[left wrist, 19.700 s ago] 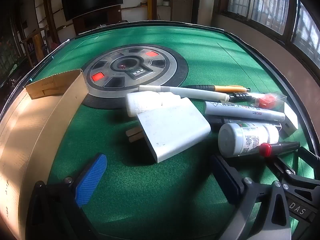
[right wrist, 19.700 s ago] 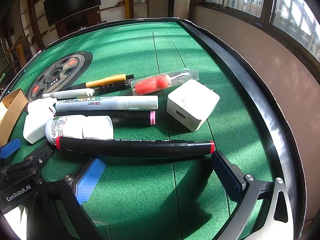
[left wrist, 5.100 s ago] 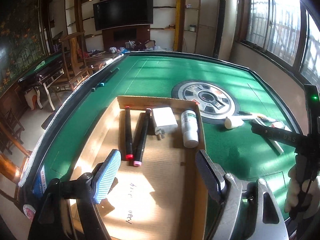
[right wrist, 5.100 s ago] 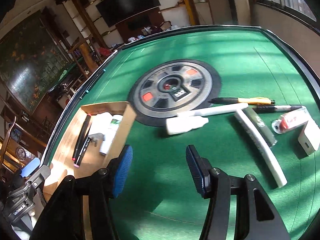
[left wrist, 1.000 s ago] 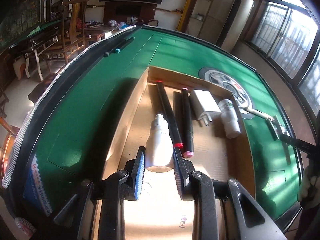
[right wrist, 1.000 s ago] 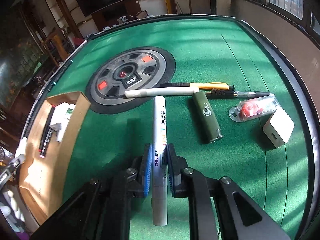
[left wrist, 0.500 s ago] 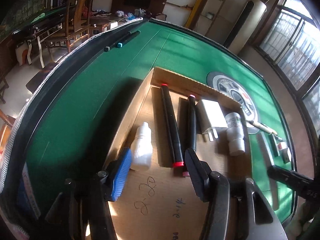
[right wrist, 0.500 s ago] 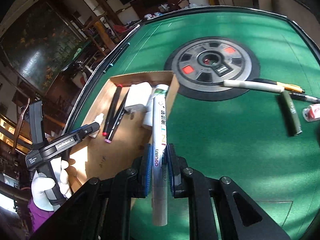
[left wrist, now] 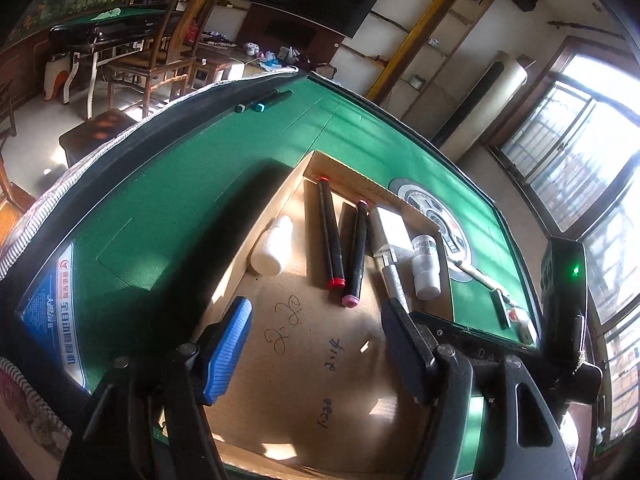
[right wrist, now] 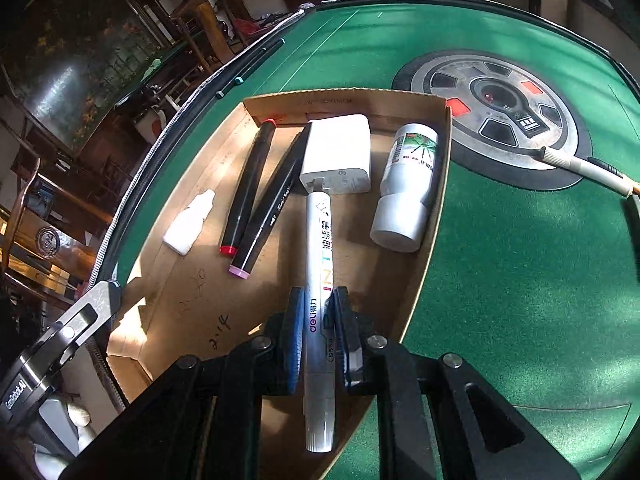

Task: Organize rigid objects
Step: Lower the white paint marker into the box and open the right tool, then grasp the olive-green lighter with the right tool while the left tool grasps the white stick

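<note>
While hovering low in the frame over the green table [right wrist: 520, 280], with the cardboard tray [right wrist: 432, 216] filling centre-left of the right wrist view. Inside the tray, from right to left: white pill bottle [right wrist: 404, 188] against the right wall, white charger [right wrist: 338, 154] at upper centre, two black markers — pink-capped [right wrist: 272, 204] and red-capped [right wrist: 248, 188] — side by side, small white dropper bottle [right wrist: 188, 222] at the left wall. Down the middle, clamped tight in the right gripper [right wrist: 318, 340]: the white paint marker [right wrist: 318, 280], far end touching or just short of the charger, cannot tell which. Over in the left wrist view, left gripper [left wrist: 316, 344] at bottom centre, jaws opening, nothing between them, only bare tray floor; dropper bottle [left wrist: 272, 246] lying free, above and apart from the blue pad [left wrist: 226, 350].
</note>
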Motion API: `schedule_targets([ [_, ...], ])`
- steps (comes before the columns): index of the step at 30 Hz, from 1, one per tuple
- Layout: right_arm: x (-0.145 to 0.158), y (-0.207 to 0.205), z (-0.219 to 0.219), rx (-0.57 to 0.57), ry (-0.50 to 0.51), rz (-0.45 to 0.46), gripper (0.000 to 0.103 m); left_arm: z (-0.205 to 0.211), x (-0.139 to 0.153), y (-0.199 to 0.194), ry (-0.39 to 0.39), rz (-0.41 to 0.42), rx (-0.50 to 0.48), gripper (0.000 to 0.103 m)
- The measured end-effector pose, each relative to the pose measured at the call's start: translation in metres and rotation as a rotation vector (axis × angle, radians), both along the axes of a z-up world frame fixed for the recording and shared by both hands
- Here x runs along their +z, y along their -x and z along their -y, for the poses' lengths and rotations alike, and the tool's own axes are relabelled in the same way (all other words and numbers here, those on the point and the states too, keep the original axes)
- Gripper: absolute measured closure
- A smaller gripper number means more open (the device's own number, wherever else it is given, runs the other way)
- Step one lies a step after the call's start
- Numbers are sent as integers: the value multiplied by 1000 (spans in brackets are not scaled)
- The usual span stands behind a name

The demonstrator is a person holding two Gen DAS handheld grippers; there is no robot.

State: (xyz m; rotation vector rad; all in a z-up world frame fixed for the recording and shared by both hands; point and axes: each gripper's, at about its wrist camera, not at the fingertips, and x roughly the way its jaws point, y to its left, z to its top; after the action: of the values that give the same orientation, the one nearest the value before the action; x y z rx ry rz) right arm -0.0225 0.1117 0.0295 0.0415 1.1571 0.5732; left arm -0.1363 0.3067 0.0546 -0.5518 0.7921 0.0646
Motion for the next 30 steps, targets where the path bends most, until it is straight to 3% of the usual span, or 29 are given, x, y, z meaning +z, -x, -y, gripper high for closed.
schedule_targets([
  [5, 11, 5, 17, -4, -59, 35, 80, 6, -1, 6, -5, 1, 5, 32],
  [9, 29, 6, 66, -52, -96, 116, 68, 23, 12, 14, -33, 40, -41, 32],
  [14, 44, -15, 167, -259, -10, 204, 62, 59, 32, 19, -67, 111, -162, 28],
  [19, 38, -55, 251, -436, 75, 188, 62, 97, 35, 14, -73, 115, -271, 28],
  [22, 24, -76, 263, -416, 125, 148, 62, 114, 33, 13, -86, 99, -303, 28],
  [30, -15, -107, 243, -381, 213, 113, 63, 134, 37, 15, -143, 73, -312, 28],
])
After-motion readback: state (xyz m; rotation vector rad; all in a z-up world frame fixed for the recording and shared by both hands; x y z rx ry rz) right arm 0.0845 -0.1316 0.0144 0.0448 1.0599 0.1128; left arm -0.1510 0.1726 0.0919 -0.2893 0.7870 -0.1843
